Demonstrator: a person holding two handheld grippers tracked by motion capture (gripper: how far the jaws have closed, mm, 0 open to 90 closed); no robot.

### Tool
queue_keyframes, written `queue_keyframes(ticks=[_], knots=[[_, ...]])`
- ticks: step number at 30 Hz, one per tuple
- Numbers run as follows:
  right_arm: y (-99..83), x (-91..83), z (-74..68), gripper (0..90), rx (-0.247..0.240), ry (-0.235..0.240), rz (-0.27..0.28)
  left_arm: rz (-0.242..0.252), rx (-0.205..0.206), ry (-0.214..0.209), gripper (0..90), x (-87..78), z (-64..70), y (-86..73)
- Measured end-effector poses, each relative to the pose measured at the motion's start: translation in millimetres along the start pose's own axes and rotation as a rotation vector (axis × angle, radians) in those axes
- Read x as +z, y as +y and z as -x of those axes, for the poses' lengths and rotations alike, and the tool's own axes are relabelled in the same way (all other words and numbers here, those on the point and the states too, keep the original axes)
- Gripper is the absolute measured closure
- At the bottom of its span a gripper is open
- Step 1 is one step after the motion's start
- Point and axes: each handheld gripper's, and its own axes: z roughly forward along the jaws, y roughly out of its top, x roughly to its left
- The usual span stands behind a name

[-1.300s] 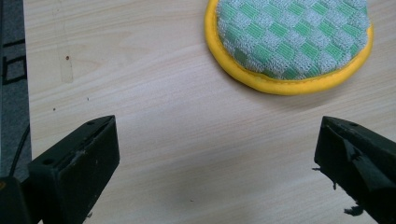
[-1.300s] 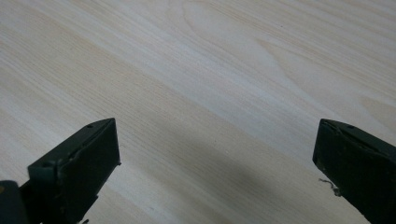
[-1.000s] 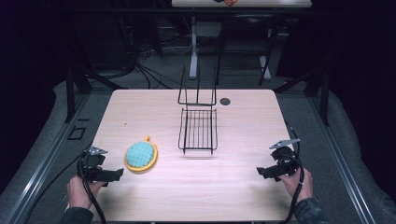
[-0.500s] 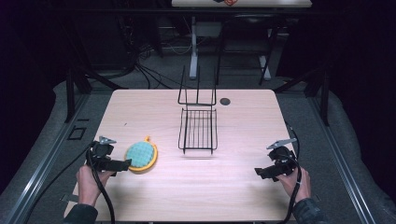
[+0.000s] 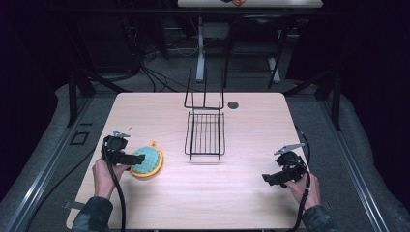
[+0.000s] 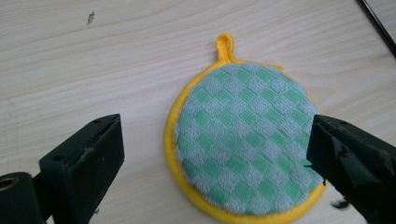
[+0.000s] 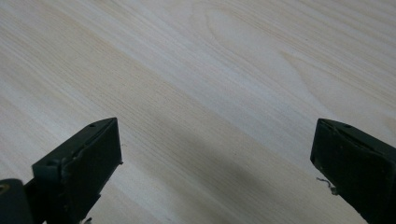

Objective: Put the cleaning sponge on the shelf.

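Pale wood-grain table [image 5: 251, 193] carried everything at this moment, and going from its left side, a person's left hand [image 5: 103, 170] held the black left gripper [image 5: 131, 158] low at the near-left part of the top. Its 2 jaws stood wide apart, gripping nothing, and reached over the left edge of a round potholder with a green-and-grey checked face and a yellow rim [image 5: 146, 162]. In the left gripper view that potholder [image 6: 245, 142] lay flat on the wood between the jaws, nearer the right jaw, which overlapped its rim; its small yellow hanging loop [image 6: 225, 44] pointed away from the gripper. Nearer the middle of the table stood a black wire rack [image 5: 205, 135], with a flat gridded bed and an upright wire back at its far end, and just right of that back sat a small dark round disc [image 5: 233, 105]. At the near-right, the right hand [image 5: 303, 186] held the black right gripper [image 5: 273, 178], jaws likewise spread wide over bare wood, well apart from the rack.
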Motion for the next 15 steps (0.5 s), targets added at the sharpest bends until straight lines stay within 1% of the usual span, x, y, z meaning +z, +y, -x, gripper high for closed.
queue_keyframes(ticks=[3,5,6,7,8,9,11,15], knots=[[0.1,0.8,-0.8,1.4,-0.002,0.005,0.000,0.002,-0.016,-0.004,9.7,8.1,-2.0,5.3],[0.0,1.4,-1.2,1.6,0.000,0.005,-0.005,0.003,-0.023,-0.010,15.1,10.2,-3.1,6.7],[-0.3,2.2,-1.1,1.9,-0.003,0.003,-0.003,0.007,-0.033,-0.010,15.5,14.6,-5.2,8.9],[-0.2,2.4,-1.5,2.1,0.001,0.009,-0.010,0.005,-0.034,-0.005,17.5,17.5,-5.8,9.4],[-0.2,2.9,-1.7,2.1,0.001,0.011,-0.010,-0.003,-0.032,-0.006,21.3,20.2,-6.8,9.6],[-0.2,3.1,-1.8,2.1,0.001,0.013,-0.010,-0.003,-0.041,-0.011,25.4,22.9,-7.6,9.4],[-0.1,3.0,-2.0,2.1,-0.001,0.015,-0.009,-0.009,-0.045,-0.009,30.5,26.2,-9.1,9.6],[0.3,2.0,-2.6,2.1,-0.001,0.017,-0.005,-0.023,-0.045,-0.005,36.4,30.0,-9.0,10.1]])
